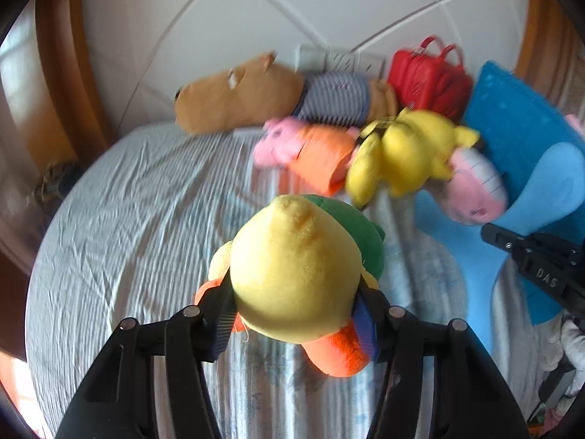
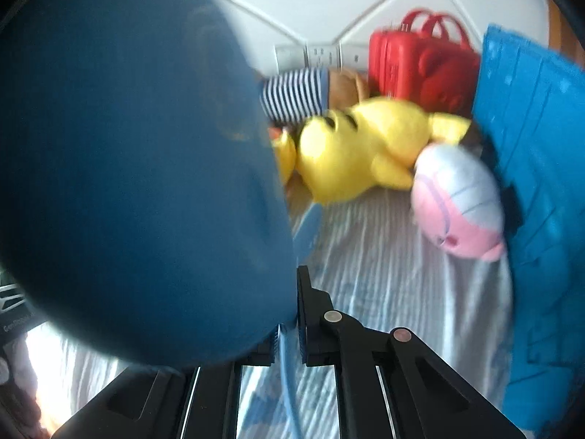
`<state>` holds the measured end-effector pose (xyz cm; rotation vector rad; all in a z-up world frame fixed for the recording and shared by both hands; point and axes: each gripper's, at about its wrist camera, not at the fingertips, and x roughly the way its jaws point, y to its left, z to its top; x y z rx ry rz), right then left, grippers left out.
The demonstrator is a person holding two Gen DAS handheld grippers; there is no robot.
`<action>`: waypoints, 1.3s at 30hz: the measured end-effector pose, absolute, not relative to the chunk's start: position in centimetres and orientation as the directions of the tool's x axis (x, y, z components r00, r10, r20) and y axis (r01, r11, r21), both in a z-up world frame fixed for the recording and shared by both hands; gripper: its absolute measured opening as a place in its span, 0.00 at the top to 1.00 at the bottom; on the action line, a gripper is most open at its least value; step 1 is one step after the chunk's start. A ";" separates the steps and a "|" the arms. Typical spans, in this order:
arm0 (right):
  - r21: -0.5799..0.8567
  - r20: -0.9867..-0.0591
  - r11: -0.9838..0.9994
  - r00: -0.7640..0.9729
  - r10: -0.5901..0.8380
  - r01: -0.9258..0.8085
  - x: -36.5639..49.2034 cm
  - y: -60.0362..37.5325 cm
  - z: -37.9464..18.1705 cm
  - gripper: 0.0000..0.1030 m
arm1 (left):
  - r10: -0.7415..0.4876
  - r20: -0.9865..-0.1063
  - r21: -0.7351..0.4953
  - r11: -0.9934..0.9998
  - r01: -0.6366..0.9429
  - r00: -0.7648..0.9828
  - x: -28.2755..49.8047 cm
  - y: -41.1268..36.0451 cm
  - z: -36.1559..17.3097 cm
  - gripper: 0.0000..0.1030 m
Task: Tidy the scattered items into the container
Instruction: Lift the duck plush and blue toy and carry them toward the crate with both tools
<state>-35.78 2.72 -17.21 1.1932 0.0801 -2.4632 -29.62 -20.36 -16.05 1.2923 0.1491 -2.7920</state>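
My left gripper [image 1: 296, 314] is shut on a yellow duck plush [image 1: 296, 274] with orange feet and a green back, held above the bed. My right gripper [image 2: 289, 325] is shut on the thin rim of a blue fabric container [image 2: 139, 168], which fills the left of the right wrist view; the same container shows in the left wrist view [image 1: 526, 153] with the right gripper [image 1: 541, 267] at its edge. A yellow Pikachu plush [image 1: 402, 153] [image 2: 358, 146], a pink pig plush in orange [image 1: 307, 150] and a pink-and-white plush [image 1: 475, 186] [image 2: 460, 201] lie on the bed.
A brown striped-shirt plush [image 1: 256, 95] lies by the white headboard [image 1: 219, 18]. A red bag [image 1: 427, 77] [image 2: 420, 69] stands at the back right. The striped grey sheet [image 1: 139, 219] covers the bed, with wooden frame at the left.
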 end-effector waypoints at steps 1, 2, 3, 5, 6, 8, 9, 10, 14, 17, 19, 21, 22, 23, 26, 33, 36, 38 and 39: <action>0.119 -0.755 -0.918 -0.565 -0.332 0.379 -35.3 2.9 -16.3 0.92 | -0.006 -0.750 -0.065 -0.995 0.082 -0.661 -29.4 -20.1 -15.1 0.47; 0.113 -0.746 -0.920 -0.580 -0.328 0.375 -34.7 3.0 -15.3 0.92 | 0.004 -0.737 -0.067 -0.996 0.067 -0.676 -29.1 -19.8 -14.3 0.47; 0.102 -0.737 -0.924 -0.596 -0.320 0.370 -33.9 3.2 -14.3 0.92 | 0.014 -0.726 -0.067 -0.997 0.050 -0.687 -28.8 -19.5 -13.5 0.47; 0.086 -0.722 -0.930 -0.621 -0.304 0.356 -32.4 3.8 -12.6 0.92 | 0.037 -0.703 -0.066 -0.998 0.014 -0.710 -28.1 -18.9 -12.0 0.47; 0.082 -0.717 -0.934 -0.630 -0.297 0.347 -31.7 4.1 -11.9 0.92 | 0.048 -0.693 -0.066 -0.998 -0.003 -0.720 -27.8 -18.6 -11.3 0.47; 0.073 -0.710 -0.941 -0.645 -0.281 0.330 -30.2 4.7 -11.0 0.92 | 0.066 -0.685 -0.065 -0.997 -0.029 -0.725 -27.1 -18.0 -10.7 0.47; 0.069 -0.708 -0.944 -0.651 -0.273 0.321 -29.6 5.0 -10.7 0.92 | 0.075 -0.681 -0.065 -0.997 -0.042 -0.728 -26.7 -17.6 -10.4 0.47; 0.066 -0.707 -0.948 -0.656 -0.264 0.311 -28.8 5.4 -10.5 0.92 | 0.084 -0.678 -0.065 -0.996 -0.055 -0.731 -26.3 -17.3 -10.1 0.47; 0.060 -0.705 -0.957 -0.667 -0.242 0.284 -25.9 6.9 -9.7 0.92 | 0.105 -0.675 -0.064 -0.994 -0.084 -0.731 -24.5 -15.7 -9.5 0.47; 0.061 -0.705 -0.958 -0.667 -0.241 0.281 -24.4 8.0 -9.6 0.92 | 0.110 -0.676 -0.062 -0.994 -0.093 -0.728 -22.8 -14.3 -9.3 0.47; 0.065 -0.703 -0.956 -0.667 -0.248 0.287 -23.4 8.9 -9.7 0.92 | 0.104 -0.678 -0.057 -0.994 -0.088 -0.728 -21.7 -13.4 -9.3 0.47; 0.069 -0.704 -0.953 -0.663 -0.255 0.294 -22.4 9.6 -9.8 0.92 | 0.096 -0.682 -0.052 -0.995 -0.083 -0.725 -20.5 -12.3 -9.3 0.47; 0.071 -0.705 -0.952 -0.660 -0.259 0.298 -21.8 10.1 -9.8 0.92 | 0.094 -0.683 -0.049 -0.995 -0.083 -0.724 -20.0 -11.8 -9.4 0.47; 0.075 -0.704 -0.950 -0.659 -0.266 0.303 -21.3 10.5 -9.9 0.92 | 0.091 -0.685 -0.047 -0.996 -0.081 -0.723 -19.3 -11.3 -9.5 0.47; 0.083 -0.708 -0.947 -0.650 -0.276 0.312 -19.2 11.9 -10.2 0.92 | 0.079 -0.692 -0.043 -0.997 -0.068 -0.717 -17.1 -9.7 -9.8 0.47; 0.094 -0.717 -0.950 -0.641 -0.273 0.299 -14.6 15.0 -10.7 0.92 | 0.101 -0.711 -0.046 -0.994 -0.097 -0.696 -12.7 -6.3 -10.4 0.47; 0.088 -0.722 -0.955 -0.642 -0.257 0.284 -13.1 15.8 -10.6 0.92 | 0.124 -0.711 -0.046 -0.990 -0.130 -0.692 -11.8 -5.0 -10.2 0.47; 0.087 -0.717 -0.961 -0.653 -0.244 0.264 -12.1 16.6 -10.2 0.92 | 0.149 -0.705 -0.042 -0.985 -0.169 -0.693 -11.4 -4.0 -9.9 0.47; 0.087 -0.712 -0.965 -0.662 -0.234 0.247 -11.5 17.0 -9.9 0.92 | 0.162 -0.703 -0.039 -0.981 -0.190 -0.693 -11.2 -3.5 -9.7 0.47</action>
